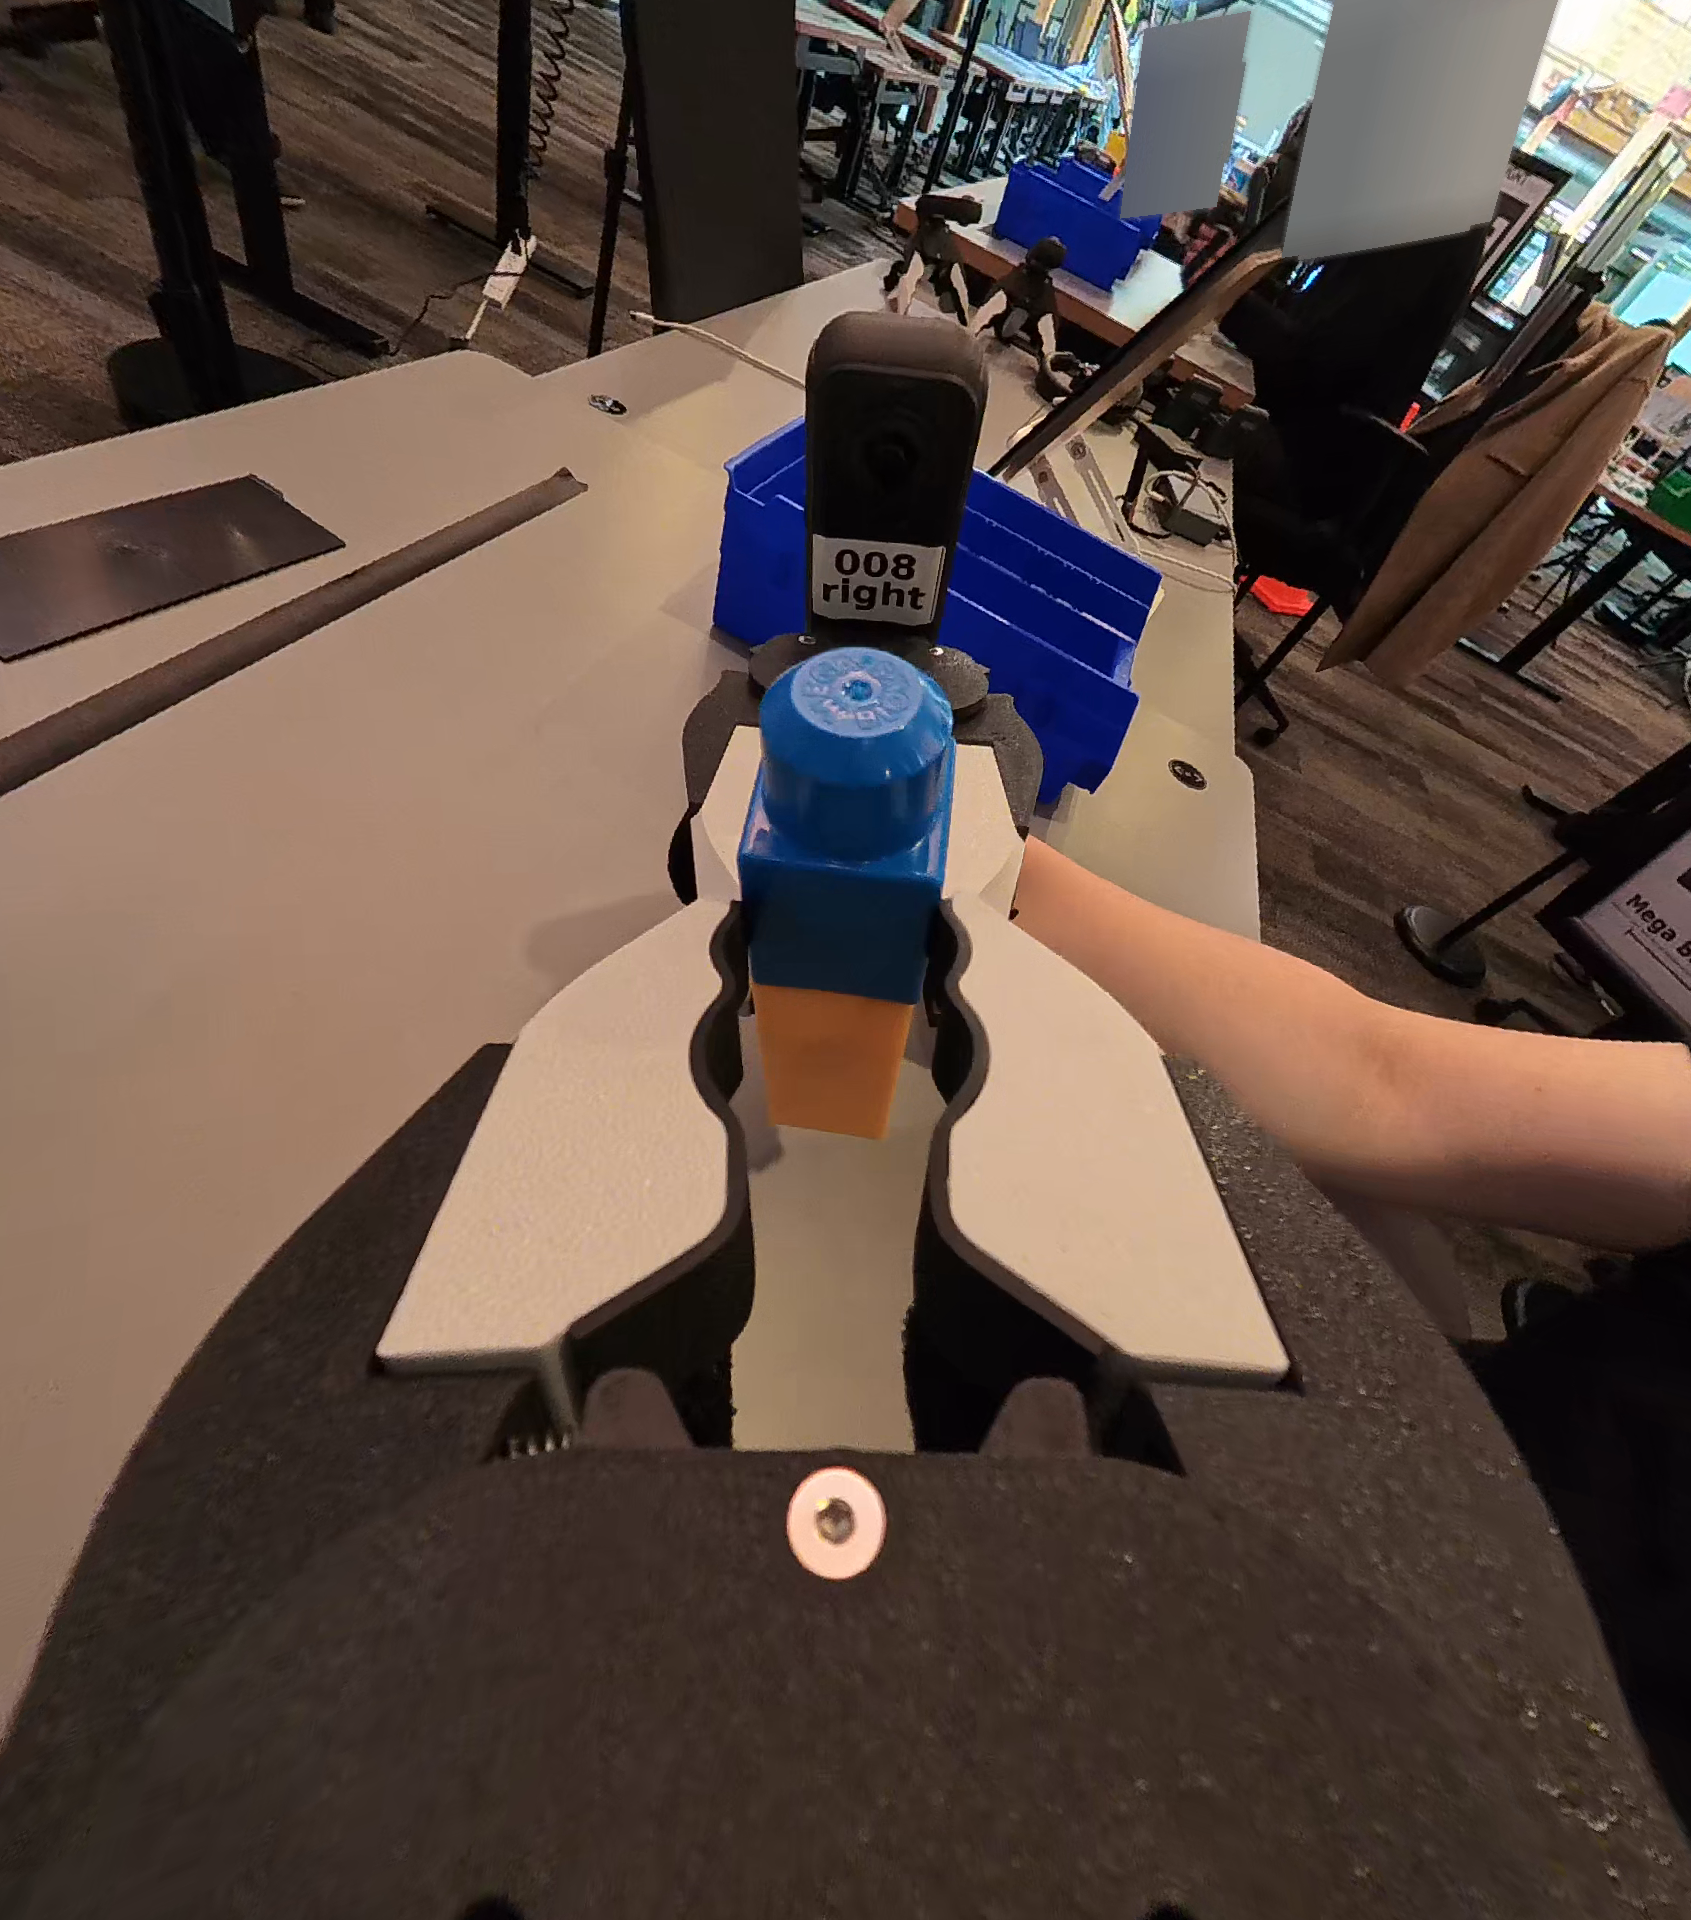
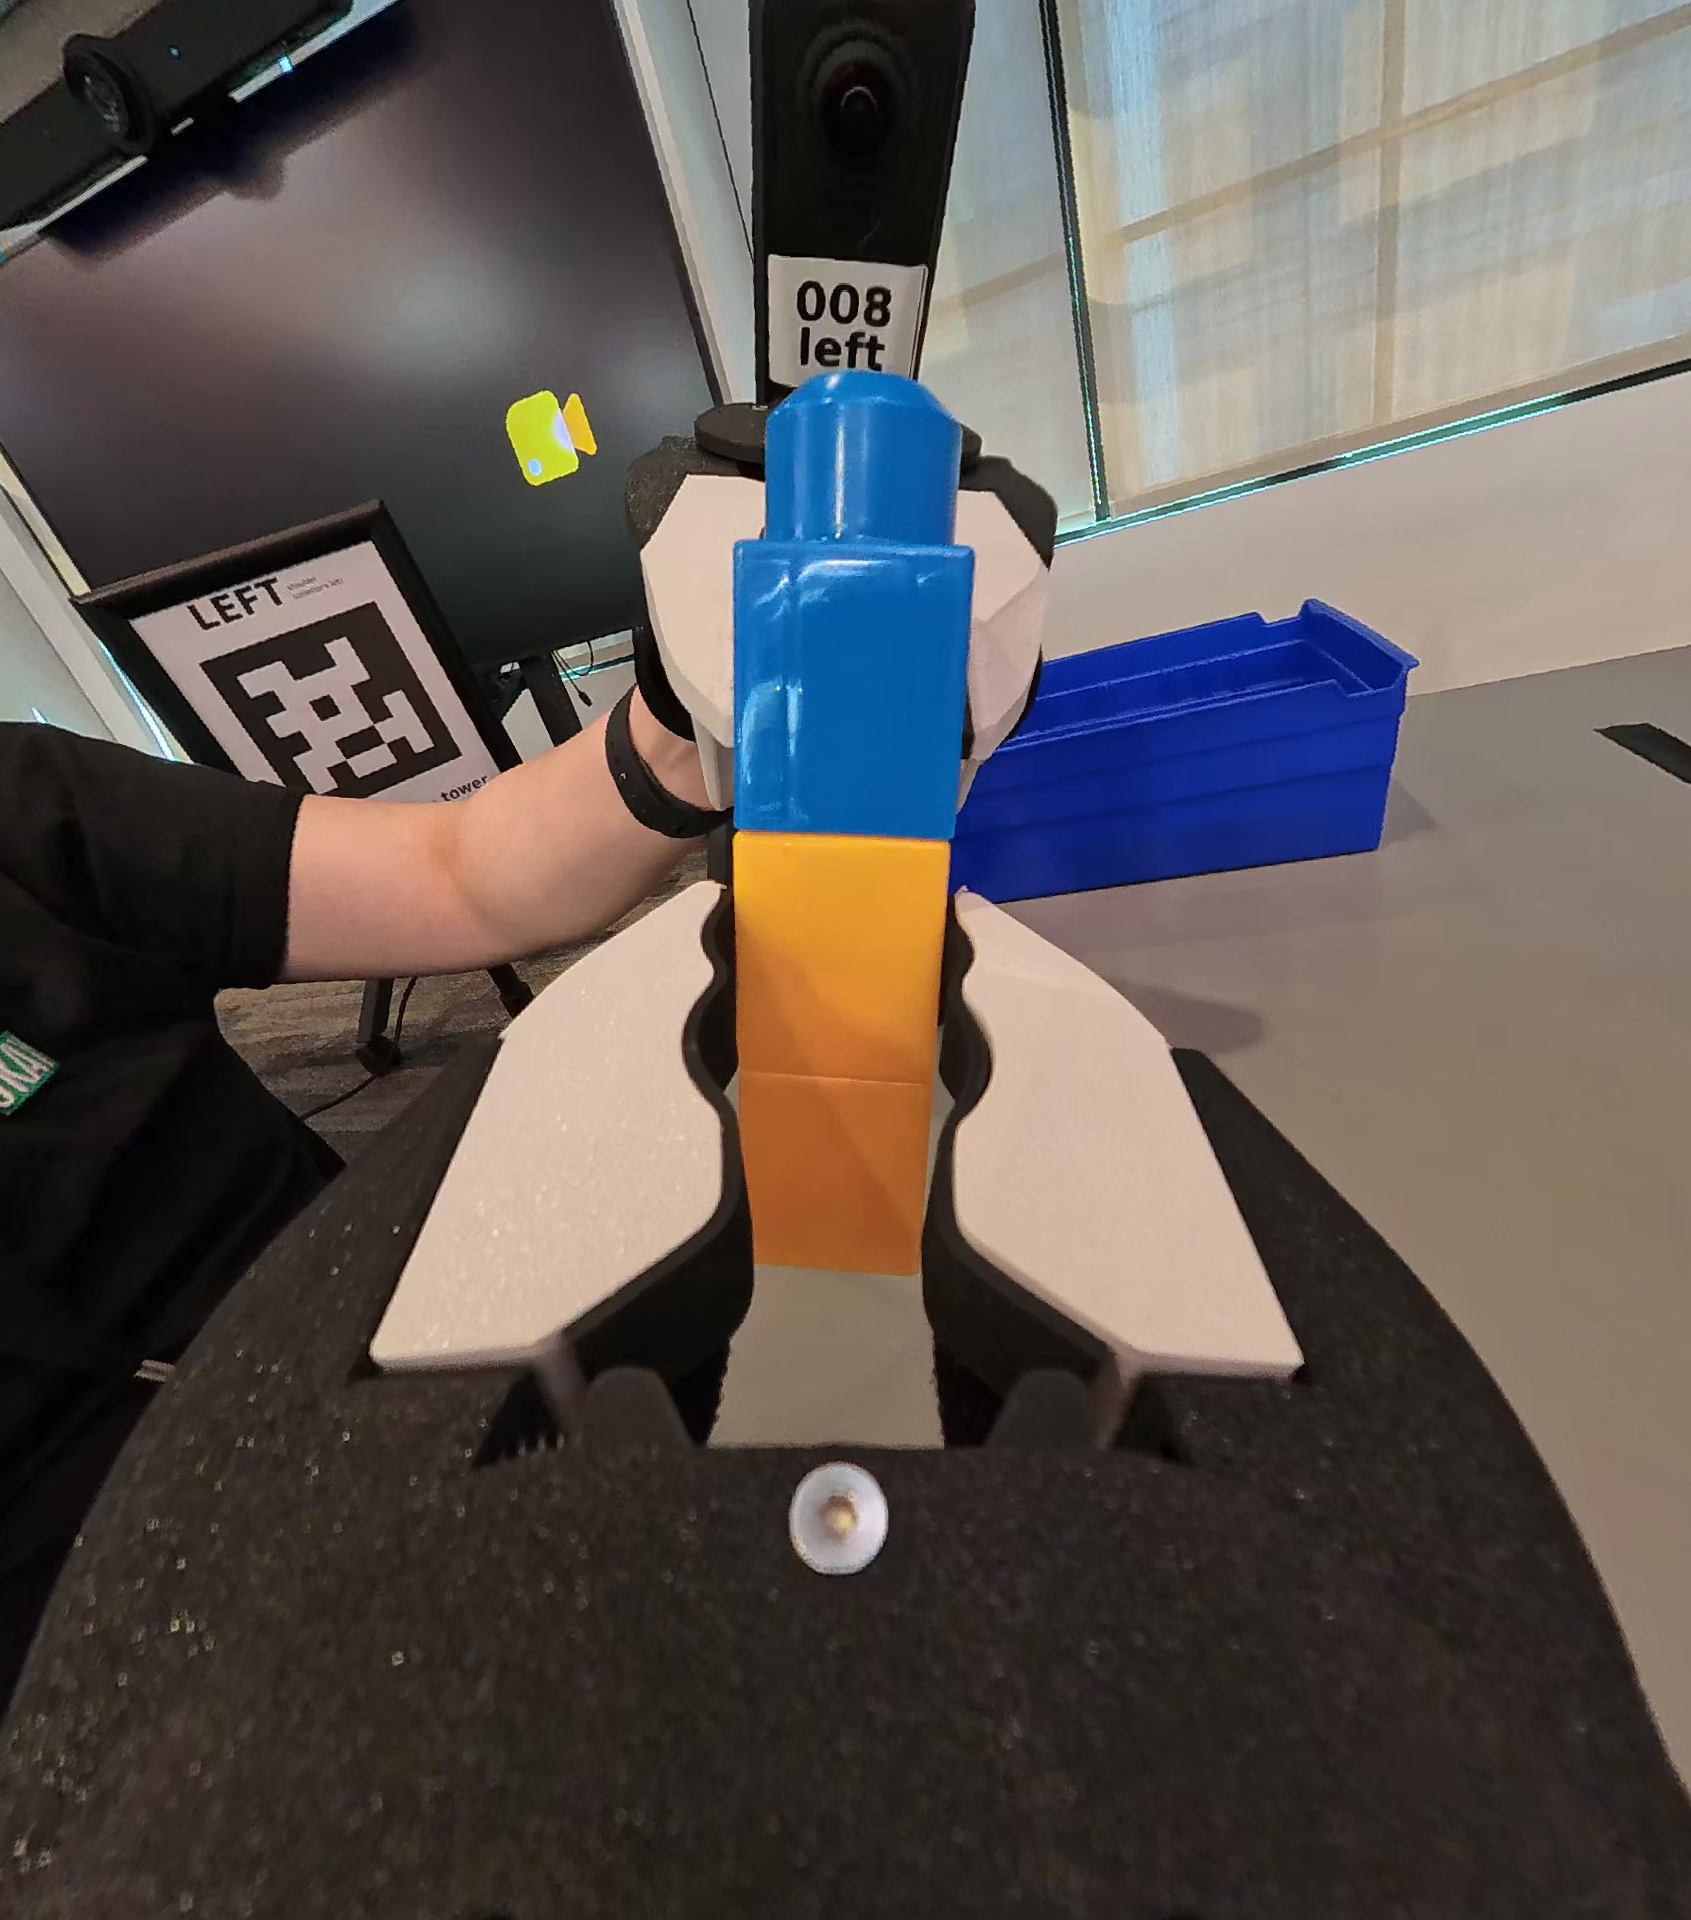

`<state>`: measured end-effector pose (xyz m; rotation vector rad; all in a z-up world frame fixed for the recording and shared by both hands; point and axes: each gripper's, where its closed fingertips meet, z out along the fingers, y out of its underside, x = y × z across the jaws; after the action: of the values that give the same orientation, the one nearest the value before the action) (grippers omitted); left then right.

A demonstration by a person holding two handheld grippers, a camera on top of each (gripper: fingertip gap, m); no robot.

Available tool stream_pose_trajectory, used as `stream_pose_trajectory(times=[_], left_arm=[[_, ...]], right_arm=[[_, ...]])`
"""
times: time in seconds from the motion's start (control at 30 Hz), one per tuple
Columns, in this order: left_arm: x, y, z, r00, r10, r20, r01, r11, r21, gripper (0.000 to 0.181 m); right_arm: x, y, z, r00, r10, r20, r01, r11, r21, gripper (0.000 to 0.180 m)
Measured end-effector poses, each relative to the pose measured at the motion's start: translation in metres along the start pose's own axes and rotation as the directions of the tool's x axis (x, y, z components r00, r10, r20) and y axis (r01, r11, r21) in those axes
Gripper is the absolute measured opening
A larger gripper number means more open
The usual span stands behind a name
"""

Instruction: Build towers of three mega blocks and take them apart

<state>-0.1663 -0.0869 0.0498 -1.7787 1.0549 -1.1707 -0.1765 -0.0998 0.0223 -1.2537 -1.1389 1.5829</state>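
Observation:
A tower stands between my two grippers: a blue block (image 2: 846, 686) with a round stud on top of two orange blocks, upper (image 2: 836, 945) and lower (image 2: 836, 1174). My right gripper (image 2: 841, 966) is shut on the upper orange block. My left gripper (image 1: 841, 966) is shut on the blue block (image 1: 841, 904), with an orange block (image 1: 825, 1060) below it. The grippers face each other. A white finger (image 1: 981, 831) of the right one shows behind the tower, and a finger (image 2: 690, 623) of the left one shows behind the blue block. I cannot tell if the tower touches the table.
A blue plastic bin (image 1: 1049, 623) stands on the grey table (image 1: 301, 831) just beyond the tower; it also shows in the right wrist view (image 2: 1184, 748). A black mat (image 1: 114, 561) lies far left. A person's forearm (image 1: 1340, 1091) reaches in from the right. A marker sign (image 2: 332, 696) stands off the table.

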Motion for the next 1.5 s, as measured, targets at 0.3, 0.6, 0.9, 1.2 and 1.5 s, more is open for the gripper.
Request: stream_pose_trajectory(times=[0.3,0.6,0.9,1.2,1.5], left_arm=[[0.002,-0.004,-0.001,1.000,0.002,-0.005,-0.002,1.000,0.023,0.034],[0.009,-0.015,0.009,0.993,-0.069,-0.093,0.077,0.994,0.081,0.043],[0.008,-0.022,0.012,0.999,-0.013,-0.052,0.021,0.990,0.141,0.047],[0.010,-0.027,0.013,0.999,0.020,-0.029,-0.014,0.979,0.203,0.044],[0.009,-0.032,0.014,0.999,0.001,-0.032,0.007,0.973,0.233,0.036]], right_arm=[[-0.002,-0.003,0.000,1.000,0.001,0.009,-0.001,1.000,0.012,0.035],[-0.008,-0.020,-0.006,0.999,0.008,0.031,-0.011,0.997,0.081,0.035],[-0.010,-0.021,-0.010,1.000,0.010,0.029,-0.013,0.997,0.075,0.035],[-0.009,-0.022,-0.002,1.000,-0.006,0.011,0.005,0.997,0.072,0.035],[-0.006,-0.026,-0.003,1.000,0.001,-0.009,0.000,0.994,0.112,0.036]])
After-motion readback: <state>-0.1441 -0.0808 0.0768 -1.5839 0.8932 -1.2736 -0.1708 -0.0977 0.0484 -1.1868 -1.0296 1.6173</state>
